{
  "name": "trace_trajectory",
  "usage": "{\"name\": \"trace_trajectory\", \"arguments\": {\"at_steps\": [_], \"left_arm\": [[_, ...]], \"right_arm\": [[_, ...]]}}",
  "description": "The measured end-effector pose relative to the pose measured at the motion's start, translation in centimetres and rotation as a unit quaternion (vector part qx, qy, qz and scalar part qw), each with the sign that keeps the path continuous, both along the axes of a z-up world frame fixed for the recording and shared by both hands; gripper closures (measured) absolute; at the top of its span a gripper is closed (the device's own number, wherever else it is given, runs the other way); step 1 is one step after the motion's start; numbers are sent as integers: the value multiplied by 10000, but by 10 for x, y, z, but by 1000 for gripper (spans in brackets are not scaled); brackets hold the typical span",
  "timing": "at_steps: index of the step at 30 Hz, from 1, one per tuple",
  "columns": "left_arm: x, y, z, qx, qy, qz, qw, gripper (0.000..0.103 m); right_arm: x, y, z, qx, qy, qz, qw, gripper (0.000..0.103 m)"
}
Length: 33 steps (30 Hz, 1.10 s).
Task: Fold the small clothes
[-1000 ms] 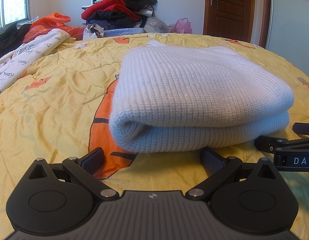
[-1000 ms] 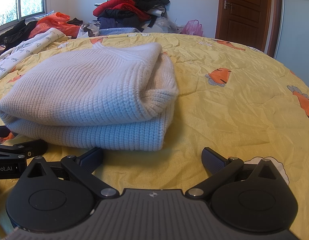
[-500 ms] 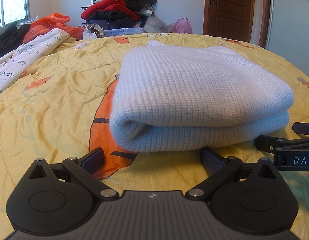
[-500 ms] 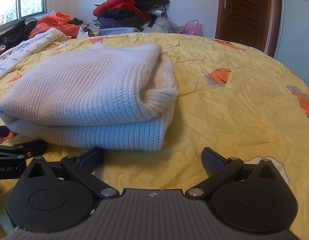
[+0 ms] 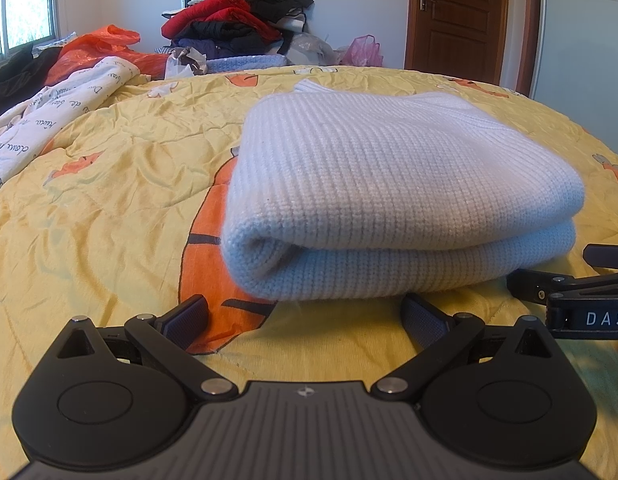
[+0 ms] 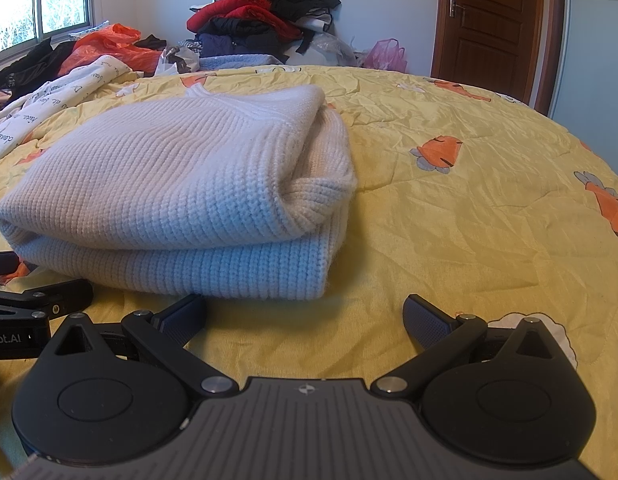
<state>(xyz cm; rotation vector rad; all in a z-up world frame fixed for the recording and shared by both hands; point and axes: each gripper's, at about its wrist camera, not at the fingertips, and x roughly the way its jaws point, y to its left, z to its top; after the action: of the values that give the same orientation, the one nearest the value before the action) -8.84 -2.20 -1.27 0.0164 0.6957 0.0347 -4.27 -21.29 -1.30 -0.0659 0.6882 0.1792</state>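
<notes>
Fingers of the left gripper (image 5: 305, 314) were spread wide and held nothing; they lay low over the bed, just in front of the near folded edge of the sweater (image 5: 401, 196). On the right wrist view the right gripper (image 6: 305, 314) had its fingers spread wide as well, also with nothing between them, and only its left fingertip was close to the sweater's right front corner. Each gripper showed in the other's view as a black part at the side edge, low beside the sweater.

The white knitted sweater lay folded in a thick block on the yellow bedcover (image 5: 109, 216), which had orange cartoon prints. Its rounded fold faced the grippers, and a ribbed cuff was tucked in at the right end. The collar lay at the far side.

Farther back on the left, a white cloth with printed writing (image 5: 49, 120) lay over the bed, and an orange plastic bag (image 5: 97, 48) was behind it. At the far wall stood a heap of red and dark clothes (image 5: 237, 12), with a pink bag (image 5: 365, 50) to its right. A brown wooden door (image 5: 457, 16) was at the far right, and a window (image 6: 41, 0) at the far left.
</notes>
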Motion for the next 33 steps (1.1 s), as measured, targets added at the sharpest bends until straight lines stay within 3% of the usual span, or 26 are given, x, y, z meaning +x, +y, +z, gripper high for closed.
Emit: {"name": "trace_trajectory", "arguments": {"at_steps": [33], "left_arm": [[3,-4,3,24,253,-45,9997,0]], "right_arm": [[-1,-1,1,-4,-2,21,10000,0]]}}
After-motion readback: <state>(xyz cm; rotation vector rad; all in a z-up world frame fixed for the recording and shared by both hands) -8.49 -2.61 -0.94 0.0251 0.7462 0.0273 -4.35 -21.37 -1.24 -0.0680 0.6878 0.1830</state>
